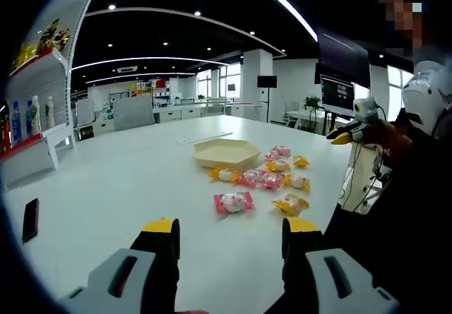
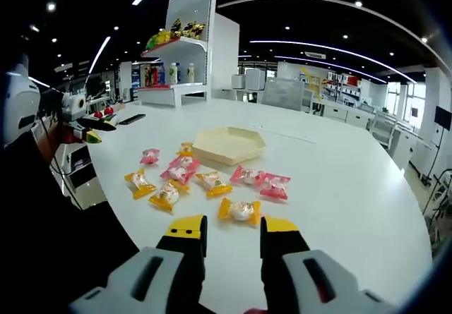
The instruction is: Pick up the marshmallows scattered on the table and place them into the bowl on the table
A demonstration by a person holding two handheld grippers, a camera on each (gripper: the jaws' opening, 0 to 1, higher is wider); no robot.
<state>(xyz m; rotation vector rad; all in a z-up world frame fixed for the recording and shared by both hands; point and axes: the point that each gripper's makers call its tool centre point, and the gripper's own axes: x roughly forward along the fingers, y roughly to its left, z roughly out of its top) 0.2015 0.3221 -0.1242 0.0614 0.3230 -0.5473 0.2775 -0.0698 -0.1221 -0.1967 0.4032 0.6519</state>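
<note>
Looks like the very start: nothing's been grabbed and the shallow beige hexagonal bowl (image 2: 229, 145) sits empty on the white surface (image 2: 339, 180), beyond the sweets from the right hand-held gripper (image 2: 232, 231). Its jaws are open with nothing between them; the left hand-held gripper (image 1: 231, 232) gapes wider, empty too. Nine wrapped marshmallows by my count: three pink, six yellow. The yellow-wrapped marshmallow (image 2: 239, 211) just ahead of the right jaws seems the obvious first pick; close on it, then lift.

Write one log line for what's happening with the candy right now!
left gripper: open, empty | right gripper: open, empty, nearest a yellow-wrapped marshmallow | wrapped marshmallows: scattered on white table | hexagonal bowl: empty
</note>
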